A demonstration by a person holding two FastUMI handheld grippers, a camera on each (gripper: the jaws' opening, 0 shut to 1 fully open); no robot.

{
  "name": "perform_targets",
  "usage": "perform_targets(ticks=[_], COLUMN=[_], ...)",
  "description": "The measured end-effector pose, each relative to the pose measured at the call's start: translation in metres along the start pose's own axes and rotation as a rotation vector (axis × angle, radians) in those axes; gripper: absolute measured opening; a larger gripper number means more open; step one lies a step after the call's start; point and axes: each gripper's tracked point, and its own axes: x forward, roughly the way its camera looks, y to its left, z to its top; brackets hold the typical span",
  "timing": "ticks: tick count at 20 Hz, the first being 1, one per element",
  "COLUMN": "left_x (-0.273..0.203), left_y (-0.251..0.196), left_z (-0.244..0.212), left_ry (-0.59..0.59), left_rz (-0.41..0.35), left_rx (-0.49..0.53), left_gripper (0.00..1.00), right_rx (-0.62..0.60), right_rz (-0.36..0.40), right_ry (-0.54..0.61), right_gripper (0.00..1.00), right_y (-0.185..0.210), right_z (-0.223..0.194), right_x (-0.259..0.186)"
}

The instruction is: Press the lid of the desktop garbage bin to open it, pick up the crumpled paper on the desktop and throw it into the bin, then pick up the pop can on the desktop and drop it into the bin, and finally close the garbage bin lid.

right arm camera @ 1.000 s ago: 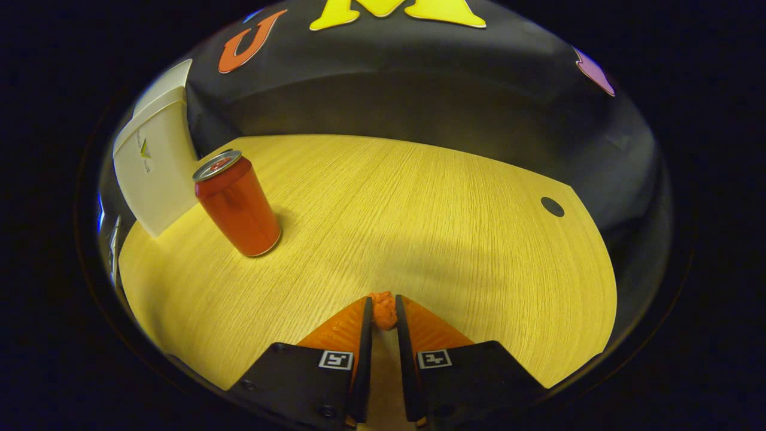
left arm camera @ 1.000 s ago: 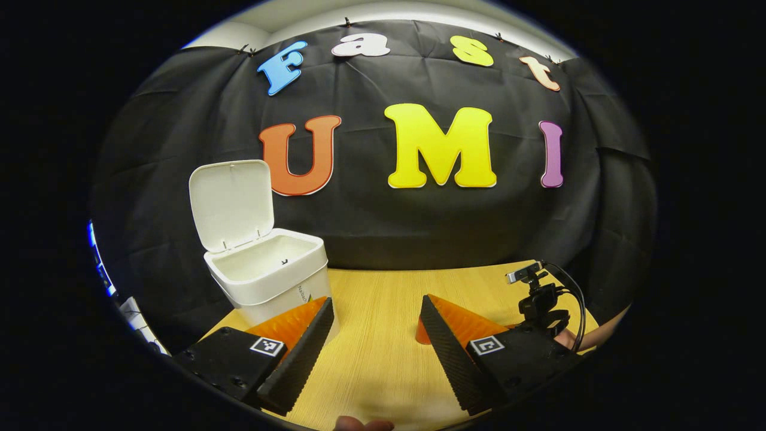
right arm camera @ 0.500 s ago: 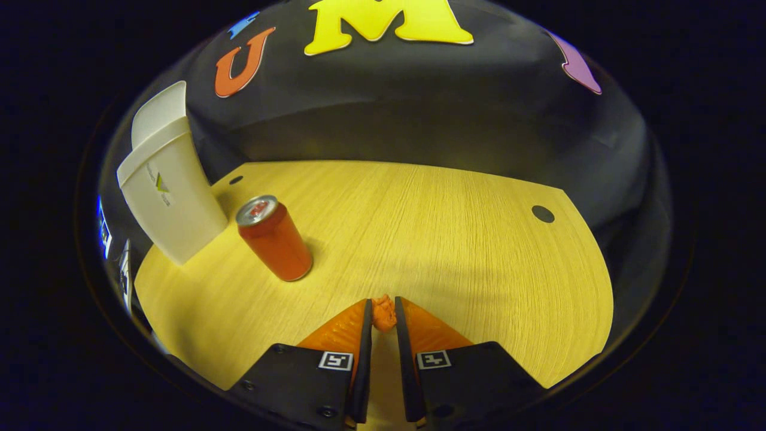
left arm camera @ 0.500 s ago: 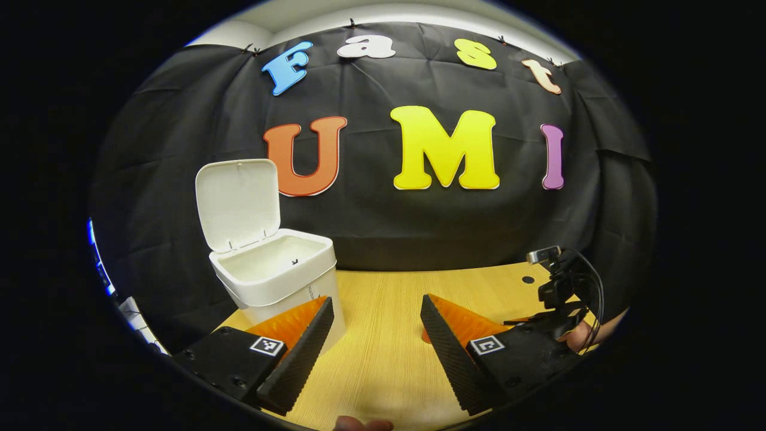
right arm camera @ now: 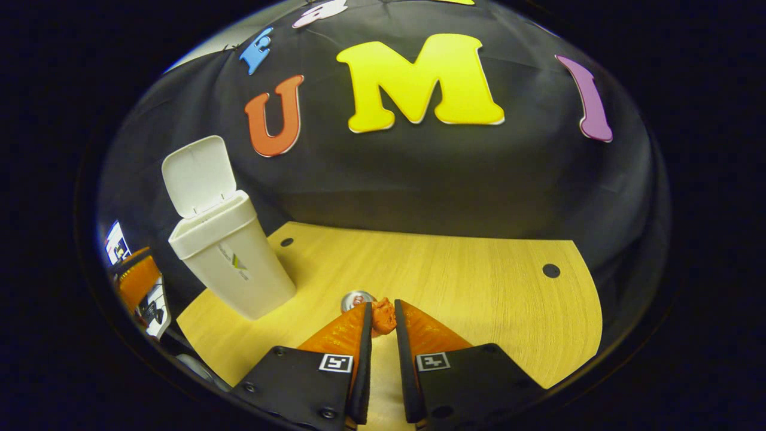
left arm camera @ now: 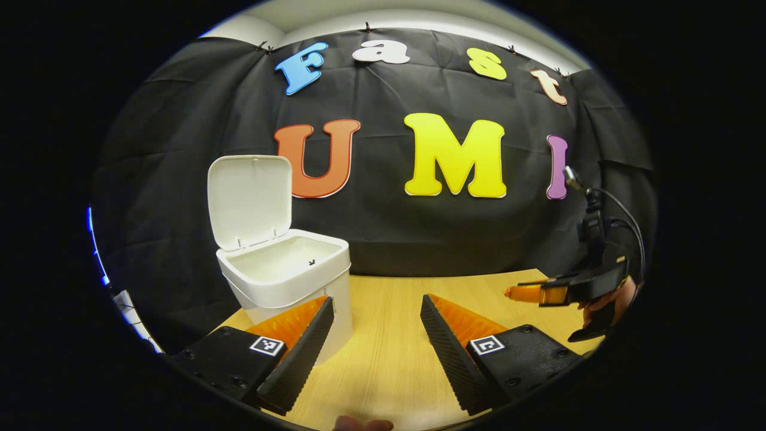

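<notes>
The white bin [left arm camera: 281,269] stands at the table's left with its lid [left arm camera: 250,200] swung upright and the inside bare. My left gripper [left arm camera: 376,302] hangs open just in front of it, holding nothing. In the right gripper view my right gripper [right arm camera: 383,308] is shut on a small orange crumpled paper [right arm camera: 383,316], lifted above the table. The pop can's silver top [right arm camera: 355,300] peeks out below, beside one finger. The bin [right arm camera: 230,263] stands off to the left there. The left gripper view has the right gripper [left arm camera: 513,293] raised at the right, in a hand [left arm camera: 604,302].
The wooden tabletop [right arm camera: 479,287] has two small dark holes, one at the right [right arm camera: 551,270] and one behind the bin [right arm camera: 286,242]. The black cloth wall closes the back. A cable [left arm camera: 628,221] loops off the right gripper.
My right gripper has risen from the tabletop with the paper; the can has dropped beneath its fingers. The left gripper has barely shifted and stays open.
</notes>
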Motion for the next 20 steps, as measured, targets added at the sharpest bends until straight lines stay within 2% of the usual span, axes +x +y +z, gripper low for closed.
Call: perform_targets(ticks=[4, 10, 16, 20], left_x=[-0.010, -0.032, -0.060, -0.078], left_y=[0.037, 0.106, 0.171, 0.203], left_z=[0.001, 0.001, 0.003, -0.004], left_ry=[-0.013, -0.024, -0.040, -0.039], left_rz=[0.054, 0.173, 0.300, 0.362], left_rx=[-0.029, -0.065, -0.085, -0.107], left_gripper=[0.96, 0.97, 0.97, 0.96], right_rx=[-0.060, -0.133, -0.171, -0.224], right_rz=[0.086, 0.245, 0.378, 0.416], right_ry=[-0.077, -0.177, -0.178, -0.118], right_gripper=[0.23, 0.23, 0.23, 0.22], right_y=[0.066, 0.190, 0.297, 0.343], right_z=[0.053, 0.121, 0.140, 0.120], right_x=[-0.003, 0.013, 0.045, 0.077])
